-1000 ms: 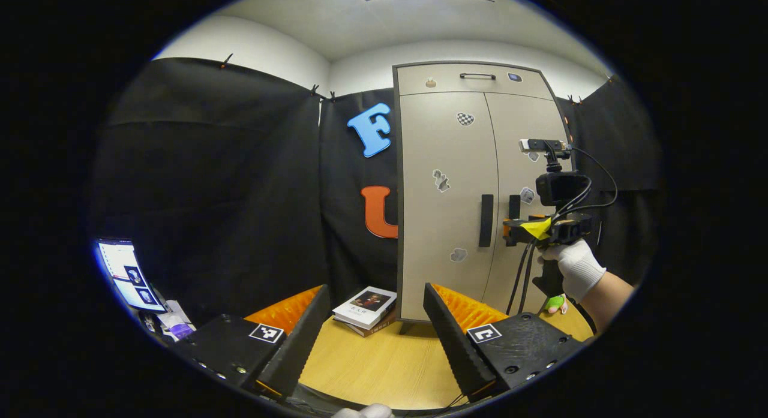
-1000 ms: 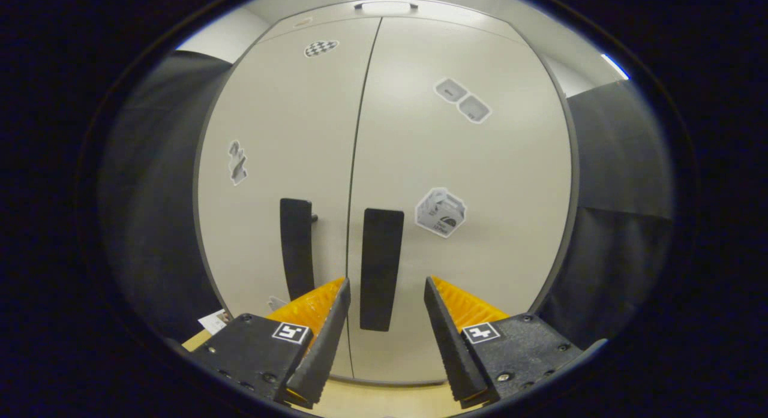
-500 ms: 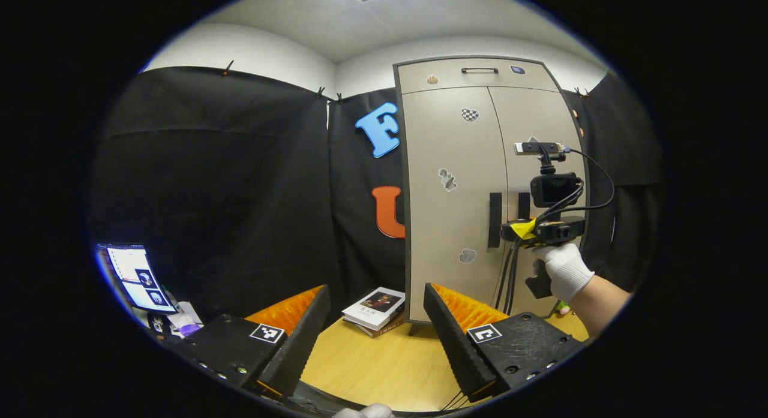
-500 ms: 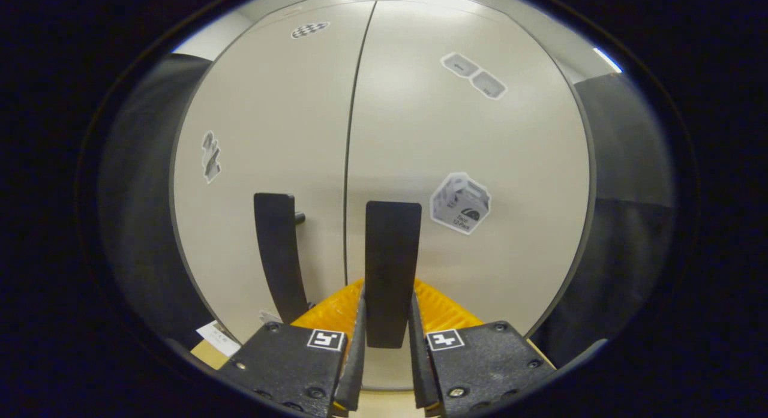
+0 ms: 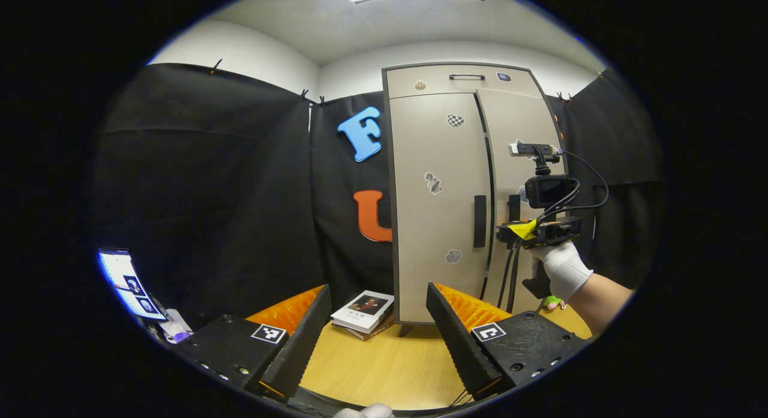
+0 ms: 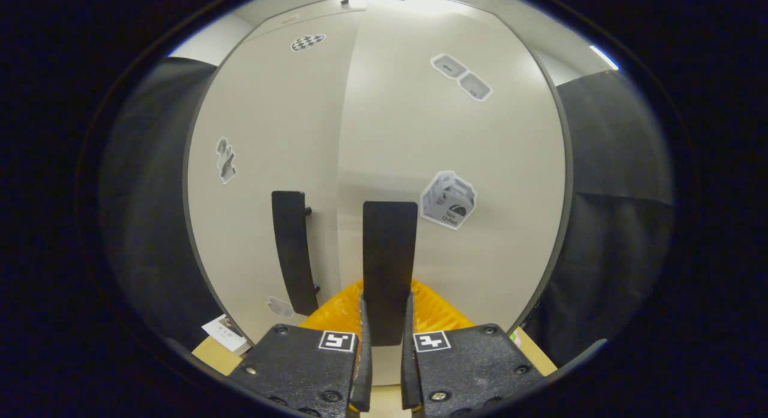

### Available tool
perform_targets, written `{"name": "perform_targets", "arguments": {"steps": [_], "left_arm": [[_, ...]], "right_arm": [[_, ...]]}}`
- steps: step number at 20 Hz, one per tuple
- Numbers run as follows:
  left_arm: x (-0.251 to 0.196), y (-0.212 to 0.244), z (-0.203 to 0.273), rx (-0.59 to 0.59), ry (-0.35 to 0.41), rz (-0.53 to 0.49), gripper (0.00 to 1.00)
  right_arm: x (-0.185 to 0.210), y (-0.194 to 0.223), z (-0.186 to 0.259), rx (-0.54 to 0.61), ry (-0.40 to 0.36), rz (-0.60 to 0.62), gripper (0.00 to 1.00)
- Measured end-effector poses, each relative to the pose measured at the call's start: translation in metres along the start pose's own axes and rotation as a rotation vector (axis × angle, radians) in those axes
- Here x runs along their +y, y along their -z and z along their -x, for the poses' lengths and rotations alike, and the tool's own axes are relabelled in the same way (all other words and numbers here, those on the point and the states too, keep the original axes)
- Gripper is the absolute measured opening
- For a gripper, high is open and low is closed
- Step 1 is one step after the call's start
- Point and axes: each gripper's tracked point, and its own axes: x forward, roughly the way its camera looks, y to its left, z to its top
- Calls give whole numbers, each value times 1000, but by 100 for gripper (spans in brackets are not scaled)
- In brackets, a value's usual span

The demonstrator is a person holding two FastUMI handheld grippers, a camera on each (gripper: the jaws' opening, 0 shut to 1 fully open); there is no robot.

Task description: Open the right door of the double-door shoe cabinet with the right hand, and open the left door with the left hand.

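Wooden tabletop (image 5: 384,364) lies under my left tongs (image 5: 378,337), spread wide and holding nothing, with the shoe cabinet (image 5: 441,196) ahead. My right tongs (image 6: 385,352) pinch the black handle (image 6: 389,268) of the right door (image 6: 456,166), ajar; the left door (image 6: 270,136) sits just beside them, shut.

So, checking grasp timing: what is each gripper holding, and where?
Right gripper clamps the right door's handle near its lower end. Left gripper holds nothing.
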Motion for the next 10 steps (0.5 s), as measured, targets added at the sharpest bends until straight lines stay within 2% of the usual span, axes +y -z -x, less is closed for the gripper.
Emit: {"name": "perform_targets", "arguments": {"steps": [10], "left_arm": [[-11, 4, 23, -11, 162, -8, 96]], "right_arm": [[-48, 16, 80, -4, 19, -10, 16]]}}
